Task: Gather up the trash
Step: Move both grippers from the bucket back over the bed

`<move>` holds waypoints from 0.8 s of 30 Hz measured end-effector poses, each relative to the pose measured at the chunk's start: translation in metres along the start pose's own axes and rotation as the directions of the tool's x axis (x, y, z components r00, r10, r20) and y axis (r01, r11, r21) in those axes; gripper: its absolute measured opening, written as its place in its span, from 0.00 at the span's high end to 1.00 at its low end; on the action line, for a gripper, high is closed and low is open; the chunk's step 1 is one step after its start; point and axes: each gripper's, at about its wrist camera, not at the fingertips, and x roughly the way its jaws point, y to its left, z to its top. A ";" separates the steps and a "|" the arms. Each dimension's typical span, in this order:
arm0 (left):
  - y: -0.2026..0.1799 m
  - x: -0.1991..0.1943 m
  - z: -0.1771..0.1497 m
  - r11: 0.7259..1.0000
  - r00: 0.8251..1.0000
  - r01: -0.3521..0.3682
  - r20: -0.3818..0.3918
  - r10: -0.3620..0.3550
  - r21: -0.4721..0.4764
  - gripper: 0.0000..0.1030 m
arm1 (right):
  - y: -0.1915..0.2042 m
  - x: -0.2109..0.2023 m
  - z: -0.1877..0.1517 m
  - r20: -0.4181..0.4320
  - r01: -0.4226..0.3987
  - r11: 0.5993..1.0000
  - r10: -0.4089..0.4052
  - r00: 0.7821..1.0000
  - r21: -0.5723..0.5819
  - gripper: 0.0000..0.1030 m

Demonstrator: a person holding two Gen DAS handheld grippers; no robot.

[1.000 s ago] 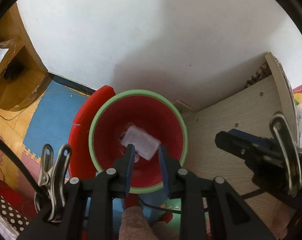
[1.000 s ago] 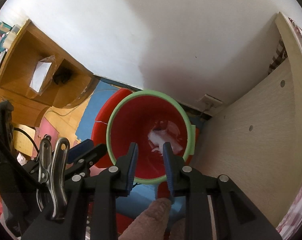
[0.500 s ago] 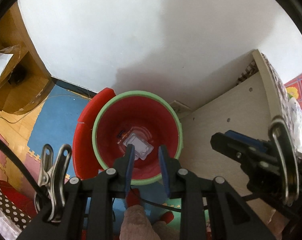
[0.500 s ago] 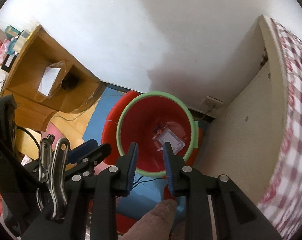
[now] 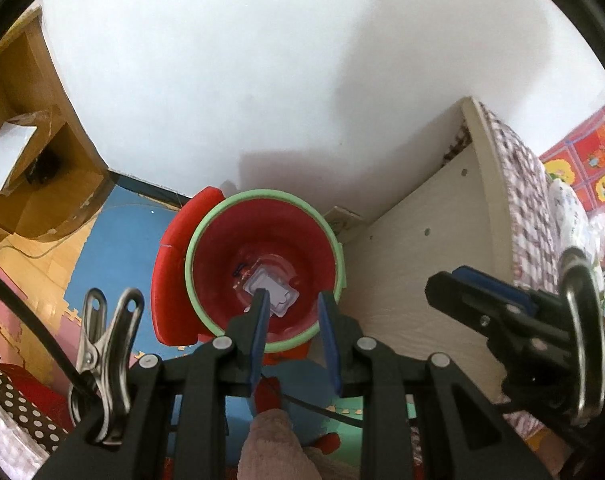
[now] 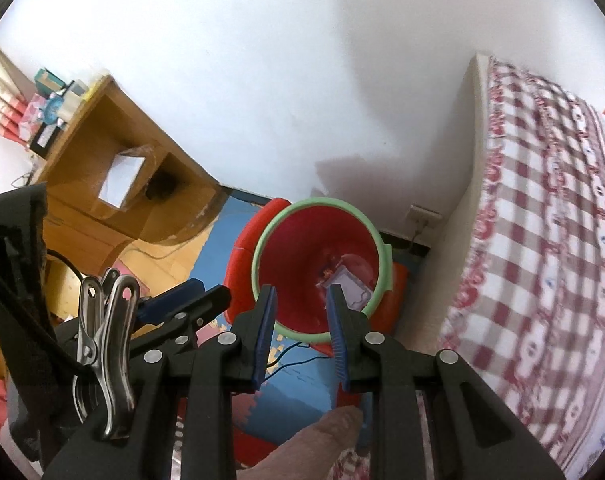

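Note:
A red bin with a green rim (image 5: 262, 194) stands on the floor against the wall, also in the right wrist view (image 6: 322, 201). A clear plastic package (image 5: 274, 282) lies at its bottom (image 6: 348, 280) with a small scrap beside it. My left gripper (image 5: 292, 294) hangs above the bin, pointing down, open with nothing between its blue pads. My right gripper (image 6: 301, 288) hovers over the bin's near edge, likewise open and empty. Each gripper shows at the edge of the other's view: the right one (image 5: 466, 280), the left one (image 6: 190, 294).
The bin's red lid (image 5: 170, 280) stands tilted behind it on the left. A bed with a checked cover (image 6: 542, 240) and pale side board (image 5: 422, 264) is close on the right. A wooden cabinet (image 6: 114, 176) stands left. Foam mats (image 5: 114, 248) and a black cable (image 6: 294, 354) cover the floor.
Both grippers have risen away from the bin, which looks smaller now. The clear package has dropped from near the jaws to the bin's bottom. The jaws' gaps are unchanged.

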 end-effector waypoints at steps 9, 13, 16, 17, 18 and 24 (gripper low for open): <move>-0.032 -0.040 -0.018 0.999 0.999 -0.021 0.044 0.019 0.031 0.76 | -0.013 -0.056 -0.029 0.062 -0.047 0.999 0.047 0.997 -0.008 0.74; -0.048 -0.057 -0.026 0.999 0.998 -0.025 0.062 0.022 0.044 0.76 | -0.026 -0.081 -0.045 0.086 -0.066 0.998 0.066 0.994 -0.004 0.74; -0.061 -0.071 -0.032 0.998 0.997 -0.032 0.074 0.027 0.062 0.76 | -0.039 -0.098 -0.057 0.105 -0.076 0.997 0.075 0.992 0.008 0.74; -0.065 -0.073 -0.035 0.997 0.997 -0.033 0.076 0.028 0.068 0.76 | -0.043 -0.105 -0.061 0.113 -0.078 0.997 0.076 0.991 0.013 0.74; -0.070 -0.076 -0.038 0.997 0.997 -0.032 0.079 0.026 0.074 0.76 | -0.047 -0.111 -0.064 0.120 -0.079 0.997 0.077 0.990 0.018 0.74; -0.100 -0.094 -0.055 0.994 0.996 -0.012 0.087 0.003 0.108 0.76 | -0.068 -0.148 -0.082 0.173 -0.075 0.996 0.065 0.983 0.051 0.74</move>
